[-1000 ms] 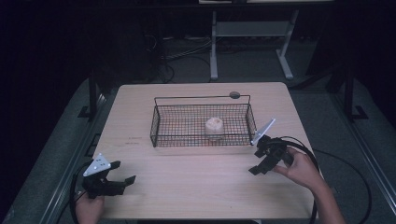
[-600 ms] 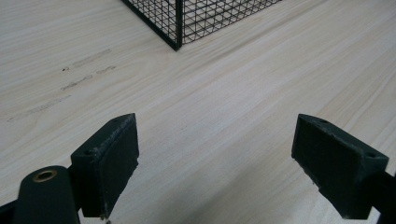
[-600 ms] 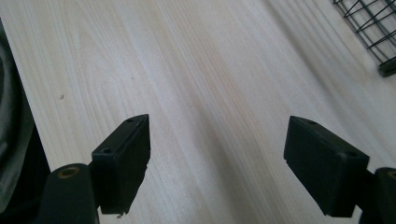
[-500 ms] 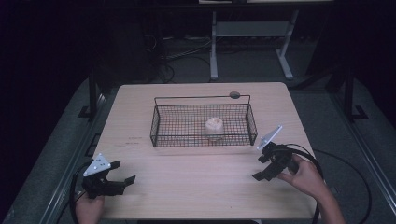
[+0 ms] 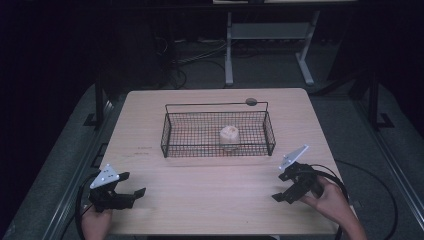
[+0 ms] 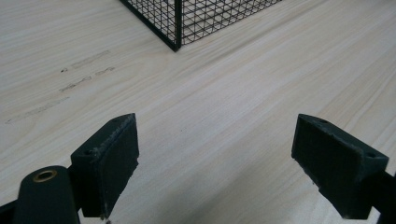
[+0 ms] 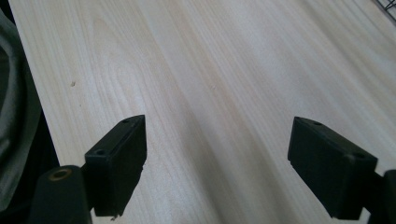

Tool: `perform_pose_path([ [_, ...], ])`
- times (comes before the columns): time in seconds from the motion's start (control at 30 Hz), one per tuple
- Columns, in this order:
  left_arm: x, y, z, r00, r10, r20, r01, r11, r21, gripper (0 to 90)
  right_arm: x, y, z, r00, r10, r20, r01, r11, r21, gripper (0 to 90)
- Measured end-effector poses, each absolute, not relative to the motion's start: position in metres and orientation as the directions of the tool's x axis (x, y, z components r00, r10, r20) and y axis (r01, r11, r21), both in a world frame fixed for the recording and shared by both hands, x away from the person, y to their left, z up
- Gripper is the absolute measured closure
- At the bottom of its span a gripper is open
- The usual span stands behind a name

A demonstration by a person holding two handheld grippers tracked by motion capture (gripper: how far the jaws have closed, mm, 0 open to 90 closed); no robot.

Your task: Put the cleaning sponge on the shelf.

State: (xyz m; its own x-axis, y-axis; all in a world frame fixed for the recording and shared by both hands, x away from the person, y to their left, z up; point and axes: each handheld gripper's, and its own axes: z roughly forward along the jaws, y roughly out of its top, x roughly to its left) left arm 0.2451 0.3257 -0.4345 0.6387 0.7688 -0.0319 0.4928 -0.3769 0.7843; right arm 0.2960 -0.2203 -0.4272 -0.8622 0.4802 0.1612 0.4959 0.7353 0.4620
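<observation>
A black wire basket (image 5: 168, 134) stands at the middle back of the wooden table (image 5: 210, 195), and a pale round object (image 5: 229, 134) lies inside it, right of centre. My left gripper (image 5: 134, 186) rests low at the table's front left, open, jaws empty and aimed toward the basket's near corner (image 6: 176, 28). Held by a hand at the front right, my right gripper (image 5: 280, 185) is open too, with nothing between its jaws. Bare wood lies ahead of the left gripper (image 6: 215, 154) and of the right gripper (image 7: 215, 154).
A small dark disc (image 5: 251, 101) lies on the table behind the basket's back right corner. The table's edge and dark floor (image 7: 18, 116) lie close beside the right gripper. Table legs and cables (image 5: 230, 50) stand beyond the far edge.
My right gripper has pulled back from beside the basket's right end toward the front right of the table. The left gripper has stayed put.
</observation>
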Motion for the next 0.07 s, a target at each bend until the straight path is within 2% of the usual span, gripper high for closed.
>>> perform_pose_path([
  [0.07,0.2454,0.3267,-0.4345,0.634,0.773,-0.034,0.497,-0.373,0.784,13.7,0.2924,-0.2213,-0.4307,-0.86,0.484,0.162,0.499,0.732,0.465,18.6],
])
